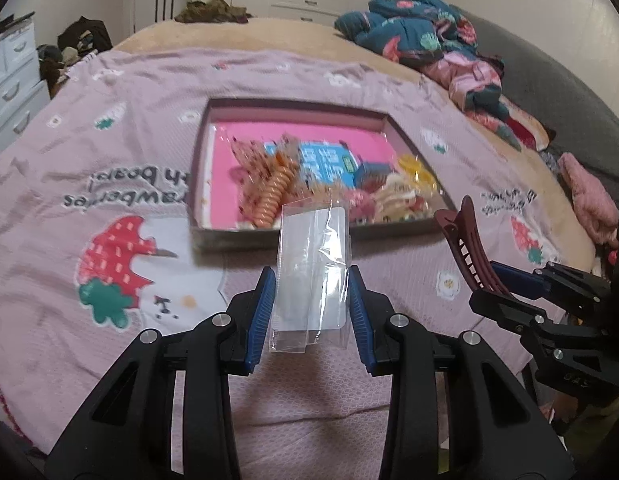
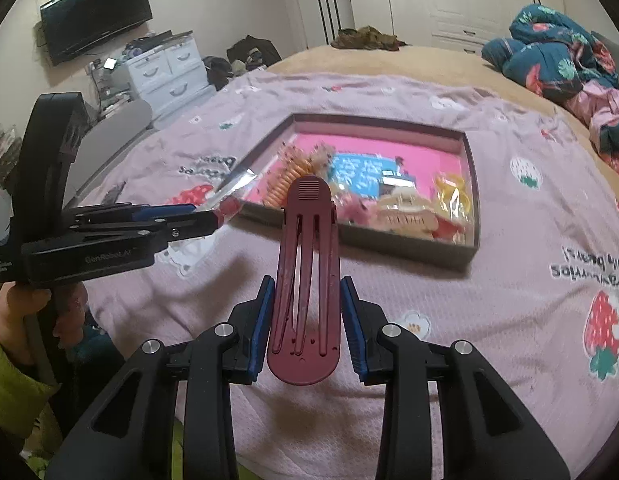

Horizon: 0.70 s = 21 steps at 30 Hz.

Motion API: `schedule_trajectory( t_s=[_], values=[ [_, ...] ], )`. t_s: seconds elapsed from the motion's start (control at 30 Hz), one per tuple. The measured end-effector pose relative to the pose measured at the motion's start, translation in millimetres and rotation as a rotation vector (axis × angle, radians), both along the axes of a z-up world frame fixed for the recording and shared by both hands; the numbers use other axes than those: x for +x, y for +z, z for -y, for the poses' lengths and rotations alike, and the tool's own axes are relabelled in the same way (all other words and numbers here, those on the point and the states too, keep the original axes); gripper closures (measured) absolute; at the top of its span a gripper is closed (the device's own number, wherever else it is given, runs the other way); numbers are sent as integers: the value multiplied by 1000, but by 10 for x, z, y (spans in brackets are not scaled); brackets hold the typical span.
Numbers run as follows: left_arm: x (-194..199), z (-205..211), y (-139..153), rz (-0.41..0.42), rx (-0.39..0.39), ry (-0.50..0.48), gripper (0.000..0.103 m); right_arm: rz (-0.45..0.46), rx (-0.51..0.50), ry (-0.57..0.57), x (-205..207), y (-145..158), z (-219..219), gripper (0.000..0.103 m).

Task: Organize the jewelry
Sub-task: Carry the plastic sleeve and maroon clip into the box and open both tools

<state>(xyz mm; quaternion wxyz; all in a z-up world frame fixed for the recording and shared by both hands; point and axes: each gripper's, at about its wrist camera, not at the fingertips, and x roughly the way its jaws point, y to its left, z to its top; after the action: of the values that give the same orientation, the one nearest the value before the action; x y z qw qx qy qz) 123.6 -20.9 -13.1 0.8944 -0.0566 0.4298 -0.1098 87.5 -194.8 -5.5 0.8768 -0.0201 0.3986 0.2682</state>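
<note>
My left gripper point(image 1: 312, 280) is shut on a clear plastic packet point(image 1: 311, 276) and holds it above the bedspread, just in front of the box. My right gripper point(image 2: 307, 292) is shut on a maroon hair clip point(image 2: 307, 276), which also shows at the right of the left wrist view point(image 1: 467, 248). The left gripper appears at the left of the right wrist view point(image 2: 213, 216), with the clear packet point(image 2: 233, 188) at its tips. A shallow box with a pink floor point(image 1: 197, 184) holds an orange spiral hair tie point(image 1: 275, 192), a blue card point(image 1: 325, 160) and several other accessories.
The box lies on a pink strawberry-print bedspread point(image 1: 109, 208) over a bed. A crumpled teal floral quilt point(image 1: 413, 24) lies at the far right. White drawers point(image 2: 165, 72) and a wall TV point(image 2: 93, 12) stand left of the bed.
</note>
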Motion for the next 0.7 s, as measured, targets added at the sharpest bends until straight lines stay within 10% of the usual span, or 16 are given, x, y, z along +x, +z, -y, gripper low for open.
schedule_trajectory(
  t_s=[0.7],
  values=[
    [275,-95,572,107,18,19,75,125,33,-36,447,576,90,71]
  ],
)
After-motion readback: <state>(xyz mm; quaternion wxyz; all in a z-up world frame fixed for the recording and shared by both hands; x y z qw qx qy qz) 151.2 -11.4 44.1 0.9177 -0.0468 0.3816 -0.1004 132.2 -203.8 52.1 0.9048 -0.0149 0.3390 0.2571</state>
